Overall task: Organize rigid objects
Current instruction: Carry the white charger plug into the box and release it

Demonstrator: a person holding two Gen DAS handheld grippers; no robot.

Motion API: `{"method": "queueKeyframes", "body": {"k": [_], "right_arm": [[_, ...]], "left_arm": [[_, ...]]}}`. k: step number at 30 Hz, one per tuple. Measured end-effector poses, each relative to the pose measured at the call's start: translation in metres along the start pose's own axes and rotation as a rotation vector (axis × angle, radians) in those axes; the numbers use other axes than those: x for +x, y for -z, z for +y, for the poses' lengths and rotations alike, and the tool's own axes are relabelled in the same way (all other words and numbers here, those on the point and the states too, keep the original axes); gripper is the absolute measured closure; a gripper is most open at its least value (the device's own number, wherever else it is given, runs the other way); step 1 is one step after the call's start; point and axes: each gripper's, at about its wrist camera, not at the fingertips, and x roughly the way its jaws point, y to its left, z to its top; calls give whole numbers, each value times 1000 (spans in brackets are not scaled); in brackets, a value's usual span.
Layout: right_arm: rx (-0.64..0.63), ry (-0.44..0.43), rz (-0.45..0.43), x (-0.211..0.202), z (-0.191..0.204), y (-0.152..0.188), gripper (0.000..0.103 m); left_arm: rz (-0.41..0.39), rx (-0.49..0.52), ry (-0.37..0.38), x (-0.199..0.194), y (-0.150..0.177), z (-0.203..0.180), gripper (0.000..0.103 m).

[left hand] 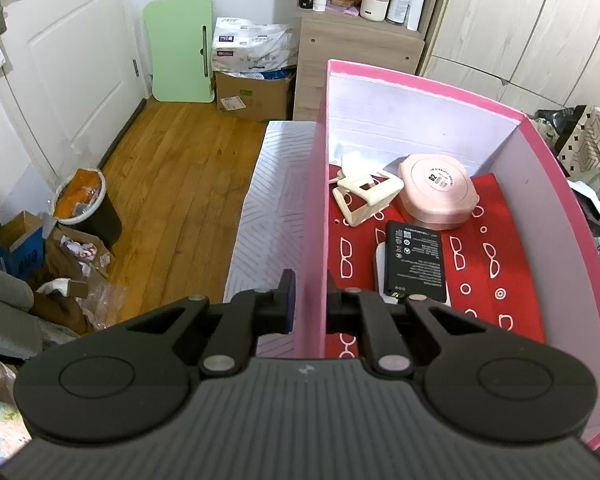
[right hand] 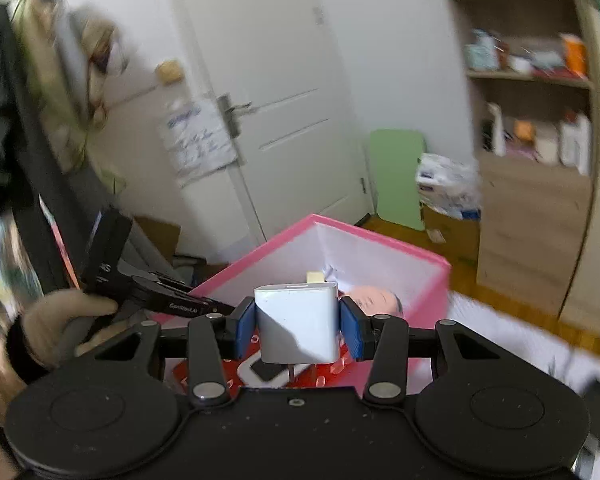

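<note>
A wooden floor (left hand: pixel 172 184) runs past a white door (left hand: pixel 60 60) to the bed's pale patterned cover (left hand: pixel 268 208), where the pink box (left hand: pixel 420 84) stands. Left of the box, the left gripper (left hand: pixel 309 300) is clamped on the box's near side wall, one pad outside, one inside. Inside the box, on red lining, lie a cream stand (left hand: pixel 364 196), a black battery (left hand: pixel 416 264) and, farther right, a round pink case (left hand: pixel 438 192). Above the box's near edge, the right gripper (right hand: pixel 298 328) grips a white charger block (right hand: pixel 298 324) between its blue pads (right hand: pixel 245 330).
</note>
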Motion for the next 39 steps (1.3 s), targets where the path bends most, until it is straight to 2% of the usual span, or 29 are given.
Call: {"method": "queueKeyframes", "body": {"k": [5,8,13,16,21,24,28,29,30,31,36,39], "right_arm": [[-67,-9,129,53,15,-10,53],[-199,44,224,83,25,-11,53],[-428,104,443,124,34,-6,53],[-568,104,565,140,40,-2,53],[-619,117,654,160,40,1,51],[-567,150,644,165,35,-2,47],[-527,114,569,147,33,-6,49],[-532,107,557,144,35,-5,55],[-555,96,555,141,37,-2,77],[-585,84,572,136,40,1,89],[-666,110,584,124,56,11,90],[-617,105,492,106,58,3,85]], "left_arm": [[-5,10,1,-1,0,-2,92],[-6,17,9,-1,0,-2,92],[-15,38,17,-2,1,-4,92],[-13,45,18,-2,2,-4,92],[-14,49,16,-2,2,-5,92],[-15,47,19,-2,2,-5,92],[-16,50,19,-2,3,-7,92],[-16,49,20,-2,3,-7,92],[-18,50,19,-2,3,-7,92],[-22,51,18,-3,3,-7,92],[-31,52,16,-3,2,-10,92],[-33,51,17,-4,3,-9,92]]}}
